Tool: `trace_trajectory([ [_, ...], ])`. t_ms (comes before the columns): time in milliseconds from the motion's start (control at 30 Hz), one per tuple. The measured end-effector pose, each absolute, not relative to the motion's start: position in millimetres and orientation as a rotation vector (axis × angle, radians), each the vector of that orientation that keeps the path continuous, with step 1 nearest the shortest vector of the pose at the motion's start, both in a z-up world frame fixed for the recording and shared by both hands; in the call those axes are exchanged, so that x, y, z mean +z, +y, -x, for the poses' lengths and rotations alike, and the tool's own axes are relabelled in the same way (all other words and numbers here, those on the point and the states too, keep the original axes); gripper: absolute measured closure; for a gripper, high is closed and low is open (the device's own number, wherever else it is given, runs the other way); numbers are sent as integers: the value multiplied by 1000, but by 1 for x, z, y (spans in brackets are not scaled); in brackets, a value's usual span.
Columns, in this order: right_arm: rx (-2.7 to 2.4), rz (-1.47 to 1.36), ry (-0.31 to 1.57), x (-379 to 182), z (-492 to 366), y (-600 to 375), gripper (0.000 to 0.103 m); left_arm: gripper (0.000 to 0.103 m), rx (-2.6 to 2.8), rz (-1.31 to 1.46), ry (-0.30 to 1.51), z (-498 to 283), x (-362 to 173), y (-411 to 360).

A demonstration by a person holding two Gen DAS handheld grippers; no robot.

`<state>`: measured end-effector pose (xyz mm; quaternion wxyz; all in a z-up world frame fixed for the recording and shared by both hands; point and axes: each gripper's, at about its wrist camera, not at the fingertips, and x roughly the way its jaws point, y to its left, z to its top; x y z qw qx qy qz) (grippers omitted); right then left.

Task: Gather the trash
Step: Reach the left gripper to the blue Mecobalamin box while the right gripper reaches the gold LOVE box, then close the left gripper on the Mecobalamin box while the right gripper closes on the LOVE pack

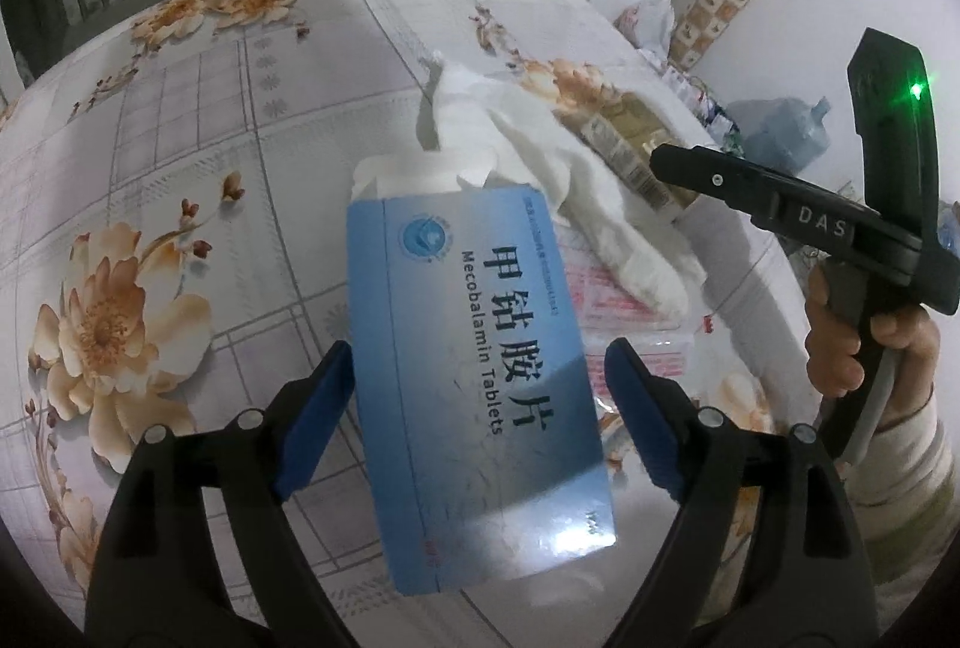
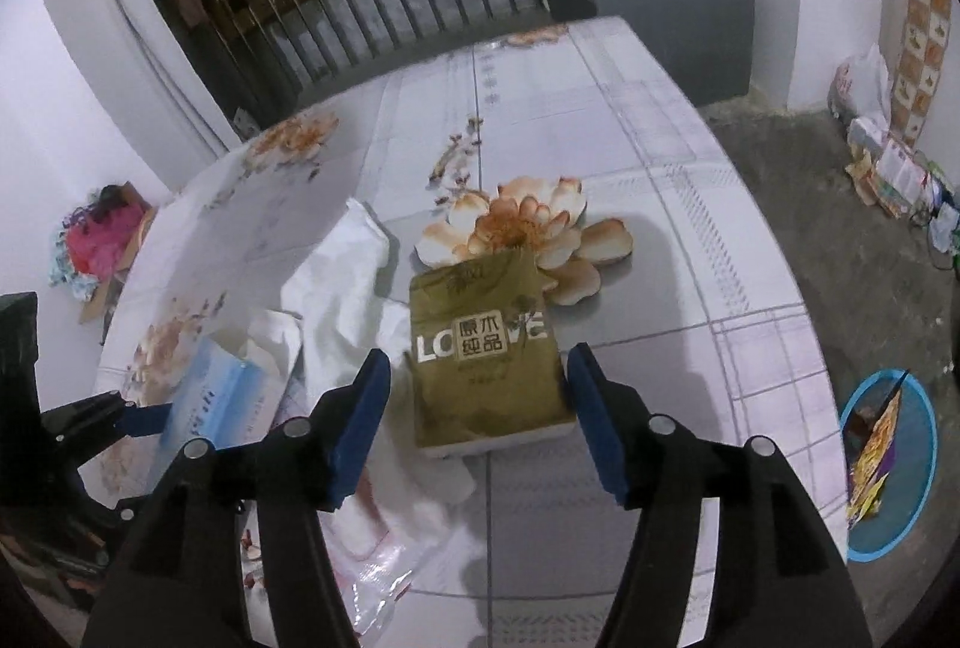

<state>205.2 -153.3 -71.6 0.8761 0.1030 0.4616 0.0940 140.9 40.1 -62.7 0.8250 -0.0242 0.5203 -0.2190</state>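
The blue tablet box (image 1: 480, 378) lies in the lower middle of the left wrist frame, on the flowered worktop (image 1: 180, 138). It is a flat carton with dark Chinese print and the words "Mecobalamin Tablets"; its far flap is open. The left claw (image 1: 480, 408) is spread, one pad touching the box's edge or just beside it, the other clearly apart. Behind the box lies crumpled white tissue (image 1: 540, 156). In the middle of the right wrist frame, a gold-brown tissue pack (image 2: 486, 366) with "LOVE" lettering lies between the pads of the spread right claw (image 2: 477, 423), not pinched.
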Motion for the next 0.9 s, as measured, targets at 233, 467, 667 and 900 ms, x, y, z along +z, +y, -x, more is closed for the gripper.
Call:
trace_trajectory([
  [233,209,-273,977,-75,-196,-164,53,23,-451,59,1116,-145,-67,42],
  [467,187,-275,1003,-74,-165,-164,54,23,-452,64,1114,-144,-67,44],
  [667,154,-278,1044,-73,-125,-163,54,23,-464,56,1106,-136,-65,44],
  [900,117,-324,1038,-72,-104,-167,53,23,-454,53,1101,-136,-67,44],
])
